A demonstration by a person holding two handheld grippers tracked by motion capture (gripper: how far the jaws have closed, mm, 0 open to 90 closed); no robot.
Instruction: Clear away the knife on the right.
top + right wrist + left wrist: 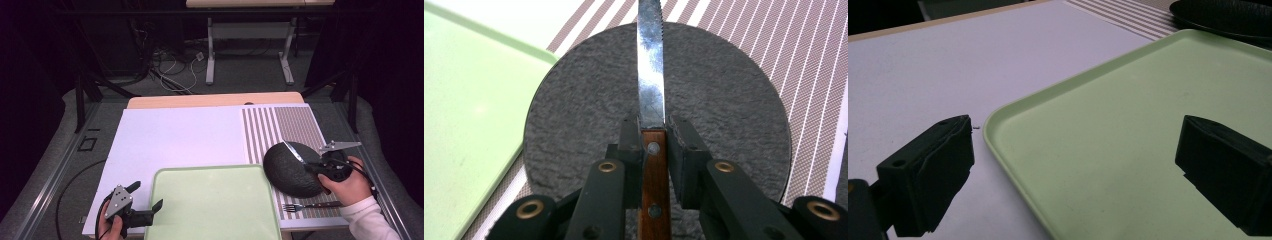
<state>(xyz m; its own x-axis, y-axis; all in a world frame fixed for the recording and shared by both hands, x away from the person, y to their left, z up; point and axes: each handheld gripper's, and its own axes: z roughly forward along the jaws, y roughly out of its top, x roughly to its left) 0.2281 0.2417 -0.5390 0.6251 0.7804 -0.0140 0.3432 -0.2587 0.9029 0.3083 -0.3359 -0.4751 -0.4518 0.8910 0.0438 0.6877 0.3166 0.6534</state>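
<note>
Steel and wood — the right gripper (655,135) has its jaws clamped on the knife (650,75) at the wooden handle, blade running out ahead toward 12 o'clock over the dark plate (589,100). In the high view the knife (294,151) slants across the plate's (287,172) top edge. The tray (215,205) lies at 9 o'clock from the plate, bare and roomy. The left gripper (148,204) waits at the tray's left rim (998,112), jaws wide apart, holding nothing. A fork (305,205) lies on the striped mat (295,125) at 6 o'clock — the right hand (350,187) is nearer.
</note>
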